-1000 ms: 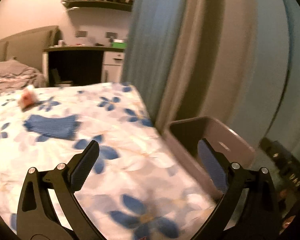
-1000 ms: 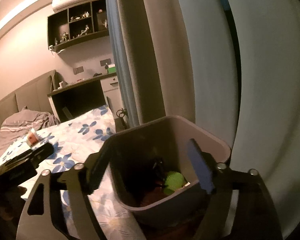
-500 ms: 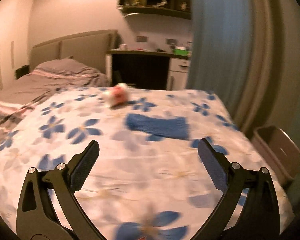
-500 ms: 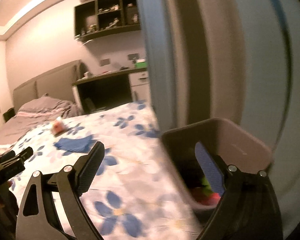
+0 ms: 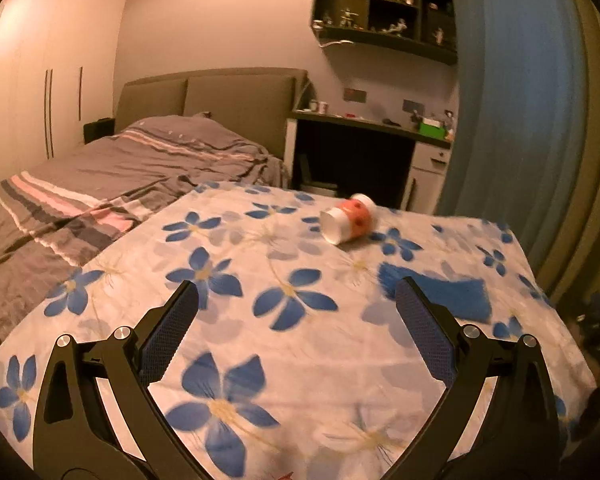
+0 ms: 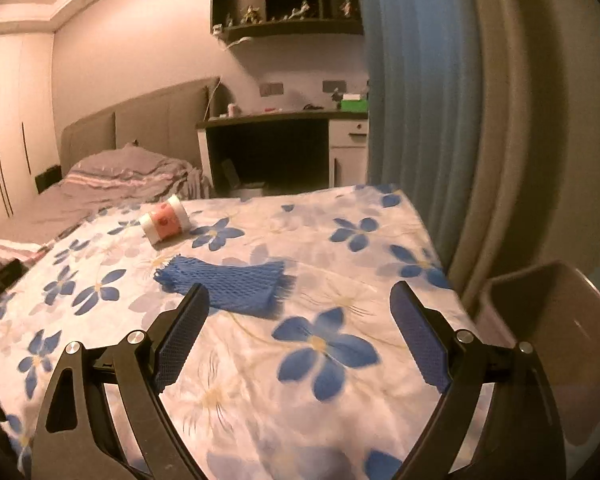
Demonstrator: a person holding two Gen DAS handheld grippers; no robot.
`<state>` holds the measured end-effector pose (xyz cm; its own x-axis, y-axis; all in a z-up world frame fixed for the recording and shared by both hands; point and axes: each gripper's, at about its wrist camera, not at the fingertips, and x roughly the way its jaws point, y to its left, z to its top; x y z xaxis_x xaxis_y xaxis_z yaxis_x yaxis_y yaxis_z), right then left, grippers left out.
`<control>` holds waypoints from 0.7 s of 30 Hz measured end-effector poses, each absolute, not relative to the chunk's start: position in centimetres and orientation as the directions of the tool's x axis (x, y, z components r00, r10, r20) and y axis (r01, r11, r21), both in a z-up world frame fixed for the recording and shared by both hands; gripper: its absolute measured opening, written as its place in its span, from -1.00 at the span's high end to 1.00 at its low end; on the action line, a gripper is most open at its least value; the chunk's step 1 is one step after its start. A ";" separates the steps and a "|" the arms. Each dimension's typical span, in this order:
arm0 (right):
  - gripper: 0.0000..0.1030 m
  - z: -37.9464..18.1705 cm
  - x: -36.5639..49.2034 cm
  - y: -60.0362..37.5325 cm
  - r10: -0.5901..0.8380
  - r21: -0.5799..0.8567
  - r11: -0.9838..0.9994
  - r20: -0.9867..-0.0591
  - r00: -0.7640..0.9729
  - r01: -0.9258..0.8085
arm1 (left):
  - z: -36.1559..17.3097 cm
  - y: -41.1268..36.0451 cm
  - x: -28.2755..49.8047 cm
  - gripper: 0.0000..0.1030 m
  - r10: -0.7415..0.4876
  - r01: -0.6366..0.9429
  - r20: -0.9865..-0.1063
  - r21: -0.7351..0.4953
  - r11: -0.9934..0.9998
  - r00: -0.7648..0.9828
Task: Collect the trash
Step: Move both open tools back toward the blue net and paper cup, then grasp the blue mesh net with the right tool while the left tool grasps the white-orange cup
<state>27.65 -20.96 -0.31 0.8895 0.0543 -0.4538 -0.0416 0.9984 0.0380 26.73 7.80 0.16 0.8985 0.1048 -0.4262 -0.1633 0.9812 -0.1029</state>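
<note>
Both my left gripper (image 5: 296, 304) and right gripper (image 6: 298, 306) gape wide and empty. I judge I'm between pickups: the blue mesh foam sleeve (image 6: 224, 284) lies just beyond my right gripper, the tipped red-and-white paper cup (image 5: 348, 224) farther off, the grey plastic bin (image 6: 548, 312) at right.

- Your white cloth with blue flowers (image 6: 340, 248) covers the worktop.
- Your lying paper cup (image 6: 166, 220) is white with a pink, red-dotted band.
- Your mesh sleeve (image 6: 228, 284) is bright blue.
- Your black tongs carry blue pads (image 6: 182, 336).
- Your plastic bin (image 6: 548, 312) looks greyish-brown.
</note>
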 end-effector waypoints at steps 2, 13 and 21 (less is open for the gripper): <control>-0.69 -1.1 29.8 -20.0 0.050 0.029 0.999 -0.483 0.874 -0.041 | 0.1 8.5 27.5 -0.89 0.110 -0.173 -0.422 -0.115 0.978 0.900; -0.54 -4.9 38.1 -17.7 0.063 0.041 0.998 -0.647 0.759 -0.048 | -1.3 10.5 31.5 -0.89 0.098 -0.169 -0.434 -0.129 0.977 0.896; -0.26 -6.9 40.8 -16.6 0.083 0.022 0.995 -0.750 0.656 -0.102 | -2.1 10.7 33.1 -0.89 0.077 -0.153 -0.447 -0.136 0.979 0.891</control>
<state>40.76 -16.57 -6.92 0.6563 0.0835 -0.7499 -0.1018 0.9946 0.0217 33.12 10.66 -2.11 0.8912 0.0775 -0.4470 -0.1532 0.9788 -0.1357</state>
